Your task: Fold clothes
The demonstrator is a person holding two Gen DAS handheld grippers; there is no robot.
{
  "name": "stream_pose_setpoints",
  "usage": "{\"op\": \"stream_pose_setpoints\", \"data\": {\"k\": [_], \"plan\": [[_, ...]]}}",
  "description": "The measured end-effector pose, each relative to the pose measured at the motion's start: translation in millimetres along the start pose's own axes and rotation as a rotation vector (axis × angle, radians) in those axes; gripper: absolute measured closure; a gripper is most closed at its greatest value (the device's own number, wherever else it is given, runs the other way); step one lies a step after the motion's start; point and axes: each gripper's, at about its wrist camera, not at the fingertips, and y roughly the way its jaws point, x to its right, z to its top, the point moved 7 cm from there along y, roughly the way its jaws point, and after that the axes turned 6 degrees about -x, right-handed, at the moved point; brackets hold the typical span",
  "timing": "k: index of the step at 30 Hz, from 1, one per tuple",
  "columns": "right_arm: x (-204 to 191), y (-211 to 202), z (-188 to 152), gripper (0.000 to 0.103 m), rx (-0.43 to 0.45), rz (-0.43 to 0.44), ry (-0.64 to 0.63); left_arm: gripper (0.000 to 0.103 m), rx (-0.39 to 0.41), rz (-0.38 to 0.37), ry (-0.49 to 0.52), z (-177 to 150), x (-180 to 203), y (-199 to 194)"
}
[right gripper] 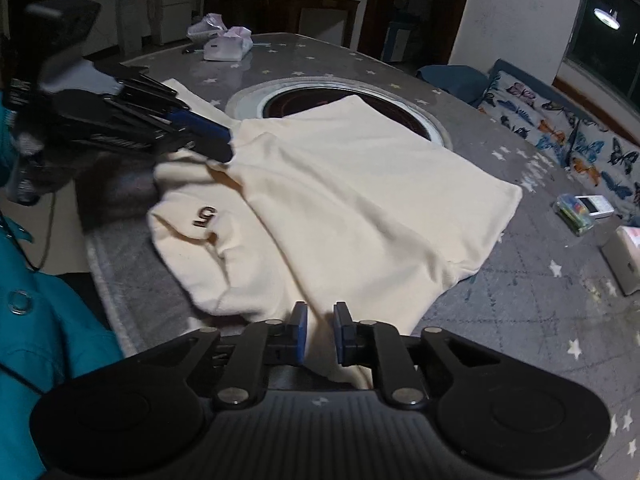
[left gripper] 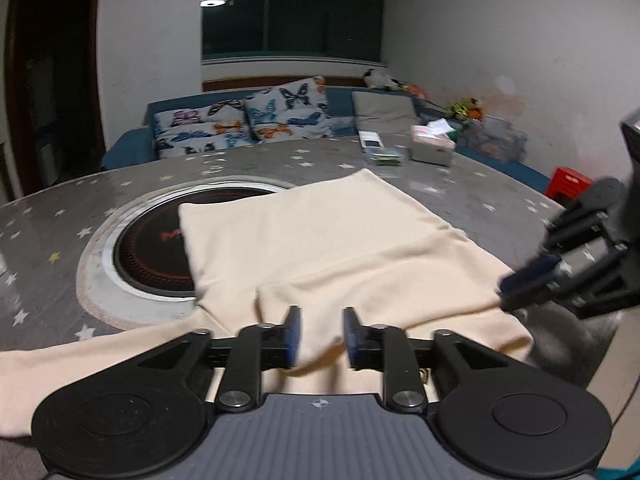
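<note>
We count one cream garment (left gripper: 320, 240) on the star-patterned table (left gripper: 60, 216), partly covering the table's one round inset burner (left gripper: 148, 248). Beyond the table's far edge we count two butterfly-print cushions (left gripper: 286, 110) and one plain grey cushion (left gripper: 384, 116) on the sofa, and near that edge one tissue box (left gripper: 432, 148). Over the garment we count two grippers, the left gripper (left gripper: 320, 338) and the right gripper (right gripper: 320, 334).

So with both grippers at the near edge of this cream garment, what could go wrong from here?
The cream garment partly covers the round cooktop set in the table; tugging may drag more cloth over it. Both the left gripper and right gripper show a gap around the fabric, so the fold may slip loose.
</note>
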Motion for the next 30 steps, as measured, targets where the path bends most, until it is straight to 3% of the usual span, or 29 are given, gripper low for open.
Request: {"op": "stream_pose_setpoints", "data": {"k": [6,10,12,16,19,26,30], "plan": [[-3,5,-2,0.085,-0.006,-0.018,-0.042,0.066,-0.026,-0.010,0.055,-8,7,9],[-1,5,0,0.101,-0.004,-0.030,-0.038,0.066,-0.028,-0.001,0.069,-9,5,12],[0,-1,3,0.101,0.015,-0.028,-0.032,0.068,-0.028,0.000,0.072,-9,2,14],[6,-20,10,0.102,0.055,-0.017,0.002,0.094,-0.025,-0.002,0.084,-10,-1,13],[9,-29,10,0.102,0.064,-0.005,0.023,0.098,-0.012,-0.003,0.096,-10,-1,9],[3,-15,-5,0.100,-0.009,0.060,0.033,0.094,-0.043,-0.030,0.091,-12,-2,8],[14,-27,1,0.098,0.021,0.062,0.070,0.093,-0.007,-0.048,0.077,-3,-3,-2]]}}
